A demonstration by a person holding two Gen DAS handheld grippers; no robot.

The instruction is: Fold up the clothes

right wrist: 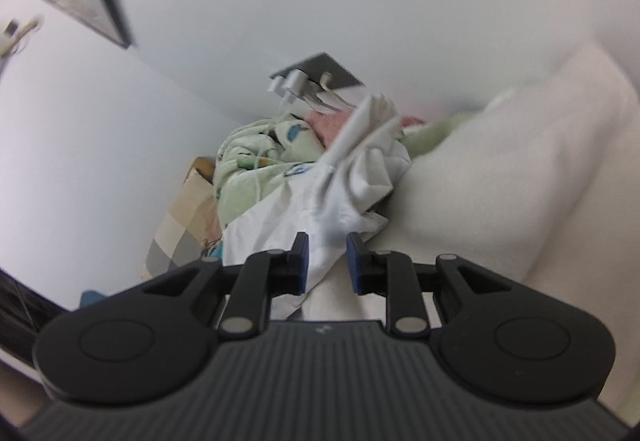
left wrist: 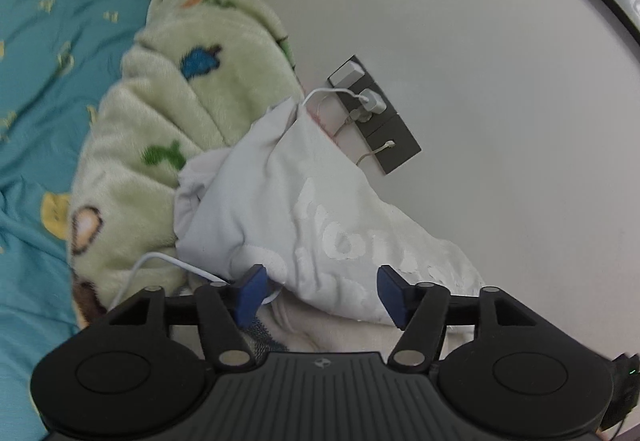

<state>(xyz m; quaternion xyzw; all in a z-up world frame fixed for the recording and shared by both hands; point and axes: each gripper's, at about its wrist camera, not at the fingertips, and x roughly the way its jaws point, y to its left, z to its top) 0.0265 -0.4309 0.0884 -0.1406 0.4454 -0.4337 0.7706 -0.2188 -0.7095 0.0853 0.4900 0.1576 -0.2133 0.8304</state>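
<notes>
A pale grey-white garment (left wrist: 288,209) with white lettering lies crumpled on the bed against the wall. My left gripper (left wrist: 318,293) is open, its blue pads either side of the garment's near edge, not closed on it. In the right wrist view the same garment (right wrist: 360,177) is bunched up ahead. My right gripper (right wrist: 326,261) has its pads a narrow gap apart with a fold of the white cloth running between them; whether it is pinched is unclear.
A green fleece blanket (left wrist: 160,129) with cartoon prints lies left of the garment on a teal sheet (left wrist: 44,81). A wall socket plate (left wrist: 372,113) holds chargers with white cables (left wrist: 160,261). A white pillow (right wrist: 520,181) is at right. A checked pillow (right wrist: 180,217) leans on the wall.
</notes>
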